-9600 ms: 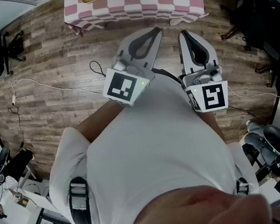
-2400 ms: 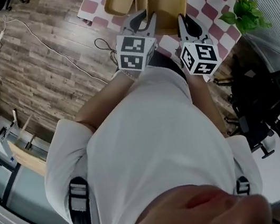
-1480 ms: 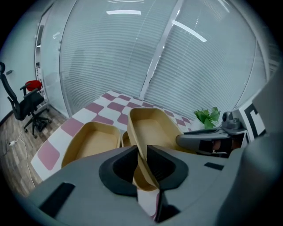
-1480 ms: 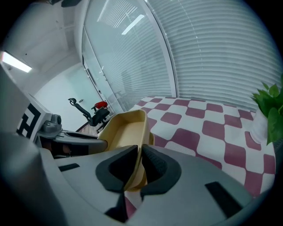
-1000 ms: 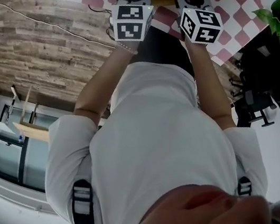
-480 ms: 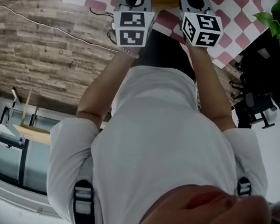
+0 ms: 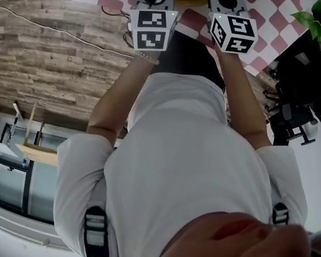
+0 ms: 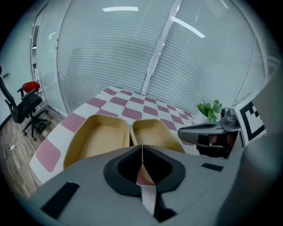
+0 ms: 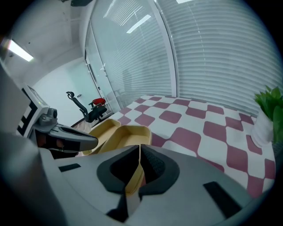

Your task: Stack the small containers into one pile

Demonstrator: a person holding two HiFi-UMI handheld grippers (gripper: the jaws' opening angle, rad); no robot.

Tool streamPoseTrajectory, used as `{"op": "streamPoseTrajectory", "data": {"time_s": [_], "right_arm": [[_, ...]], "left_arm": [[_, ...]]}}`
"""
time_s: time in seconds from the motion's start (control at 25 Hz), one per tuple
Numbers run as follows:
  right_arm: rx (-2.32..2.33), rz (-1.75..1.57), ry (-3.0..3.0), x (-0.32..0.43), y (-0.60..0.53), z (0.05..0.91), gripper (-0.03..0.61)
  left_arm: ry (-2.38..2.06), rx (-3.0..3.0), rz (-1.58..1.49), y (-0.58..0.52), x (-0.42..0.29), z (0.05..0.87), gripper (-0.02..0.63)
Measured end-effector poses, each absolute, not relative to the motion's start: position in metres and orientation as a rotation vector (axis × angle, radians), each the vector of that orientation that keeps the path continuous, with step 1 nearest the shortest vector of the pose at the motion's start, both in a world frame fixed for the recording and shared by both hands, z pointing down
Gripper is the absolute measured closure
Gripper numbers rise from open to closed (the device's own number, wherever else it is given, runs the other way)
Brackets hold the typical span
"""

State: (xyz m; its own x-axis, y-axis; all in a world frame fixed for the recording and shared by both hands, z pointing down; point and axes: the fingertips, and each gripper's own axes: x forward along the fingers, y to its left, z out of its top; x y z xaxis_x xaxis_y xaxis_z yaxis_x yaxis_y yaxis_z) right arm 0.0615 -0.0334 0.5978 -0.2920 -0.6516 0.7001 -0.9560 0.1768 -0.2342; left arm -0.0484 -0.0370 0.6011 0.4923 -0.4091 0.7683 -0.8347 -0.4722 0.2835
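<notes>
I hold both grippers above the near edge of the table point(image 8: 150, 106). The left gripper point(image 8: 142, 149) is clenched tight on nothing, and the right gripper point(image 9: 139, 148) is pinched closed and empty too. On the table, close to that edge, a container point(image 8: 98, 137) and a second container point(image 8: 152, 132) sit open side up, just beside each other. Their long axes run away from the edge.

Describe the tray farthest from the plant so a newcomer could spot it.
Find the pink-and-white checkered table. Along its near edge, take the tan end tray at the table's corner, nearest the office chair. Its matching neighbour lies on the side toward the plant.
</notes>
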Motion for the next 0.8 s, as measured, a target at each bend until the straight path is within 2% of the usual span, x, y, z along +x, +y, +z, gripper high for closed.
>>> {"op": "streamPoseTrajectory", "data": {"time_s": [0.52, 0.8], "right_arm": [[1.685, 0.718, -2.144, 0.069, -0.044, 0.450, 0.543], [1.684, 0.712, -2.175, 0.053, -0.048, 0.439, 0.543]], "left_arm": [[-1.060, 2.277, 0.694, -0.053, -0.051, 0.469, 0.577], [-1.097, 2.299, 0.671, -0.064, -0.062, 0.454, 0.575]]}}
